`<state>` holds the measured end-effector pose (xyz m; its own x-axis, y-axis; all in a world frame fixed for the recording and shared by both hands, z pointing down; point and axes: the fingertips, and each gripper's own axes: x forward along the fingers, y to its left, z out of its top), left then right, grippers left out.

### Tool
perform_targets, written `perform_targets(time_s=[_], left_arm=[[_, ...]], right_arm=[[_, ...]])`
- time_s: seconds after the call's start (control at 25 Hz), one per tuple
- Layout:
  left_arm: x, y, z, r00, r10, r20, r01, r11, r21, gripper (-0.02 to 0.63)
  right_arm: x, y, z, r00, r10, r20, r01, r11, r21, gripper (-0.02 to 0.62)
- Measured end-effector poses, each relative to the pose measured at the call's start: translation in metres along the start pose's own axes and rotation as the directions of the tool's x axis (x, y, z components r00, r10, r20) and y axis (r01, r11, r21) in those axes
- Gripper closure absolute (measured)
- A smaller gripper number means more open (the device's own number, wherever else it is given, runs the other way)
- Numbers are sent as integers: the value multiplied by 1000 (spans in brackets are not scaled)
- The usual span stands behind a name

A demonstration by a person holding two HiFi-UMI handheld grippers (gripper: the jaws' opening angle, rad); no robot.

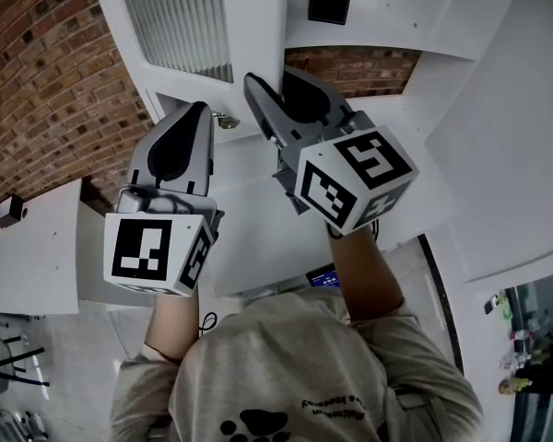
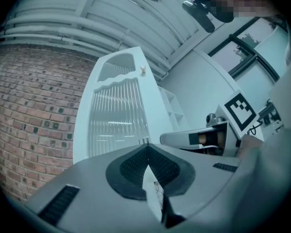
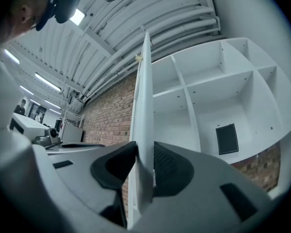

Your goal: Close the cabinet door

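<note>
Head view: left hand-held gripper (image 1: 200, 110) faces the door (image 1: 180, 17); right hand-held gripper (image 1: 278, 86) straddles its free edge. Left gripper view — jaws pressed together, door ahead. Right gripper view — jaws pinch that edge, open shelves (image 3: 218, 96) rightward.

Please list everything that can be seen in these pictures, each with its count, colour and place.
cabinet: one, white, against the brick wall
door: one, white with ribbed glass, standing open at the cabinet's left side
knob: one, yellowish, on the door near its free edge
box: one, black, in a cabinet compartment
brick wall: one, red-brown, behind and left of the cabinet
table: one, white, at the left of the head view
shirt: one, grey, on the person
left gripper: one, grey, facing the door, fingers together, nothing between them
right gripper: one, grey, fingers clamped on the door's edge
</note>
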<state>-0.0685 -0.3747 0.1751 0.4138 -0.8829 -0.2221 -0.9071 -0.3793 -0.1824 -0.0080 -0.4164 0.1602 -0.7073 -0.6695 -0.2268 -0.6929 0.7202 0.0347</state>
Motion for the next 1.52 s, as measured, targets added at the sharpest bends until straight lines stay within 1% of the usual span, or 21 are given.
perform_targets(time_s=[0.2, 0.48, 0.6, 0.72, 1.0, 1.16, 1.28, 1.4, 1.52], left_arm=[[27, -6, -3, 1000, 26, 0, -26, 1000, 13, 598], [65, -12, -9, 997, 79, 4, -79, 997, 12, 598], [78, -13, -13, 994, 108, -2, -108, 994, 1, 598], [90, -13, -15, 992, 130, 10, -130, 992, 6, 598], [107, -13, -21, 984, 176, 17, -176, 984, 1, 600], [109, -8, -22, 980, 198, 7, -198, 980, -1, 598], [110, -4, -25, 981, 196, -1, -196, 981, -1, 598], [113, -1, -27, 983, 185, -11, -185, 983, -4, 598], [116, 1, -27, 984, 177, -13, -177, 984, -7, 598]], right_arm=[[10, -32, -4, 999, 53, 0, -53, 998, 15, 480], [26, -63, -9, 989, 148, 2, -148, 988, 40, 476], [31, -72, -11, 984, 181, 3, -181, 983, 42, 474], [36, -79, -12, 978, 210, 0, -210, 977, 43, 474], [48, -94, -17, 968, 252, -1, -252, 967, 49, 468], [53, -100, -18, 968, 249, 4, -249, 967, 56, 462], [57, -104, -19, 972, 233, 4, -233, 971, 57, 456], [62, -107, -19, 979, 202, -3, -202, 978, 53, 454], [66, -113, -21, 988, 152, -20, -151, 988, 31, 441]])
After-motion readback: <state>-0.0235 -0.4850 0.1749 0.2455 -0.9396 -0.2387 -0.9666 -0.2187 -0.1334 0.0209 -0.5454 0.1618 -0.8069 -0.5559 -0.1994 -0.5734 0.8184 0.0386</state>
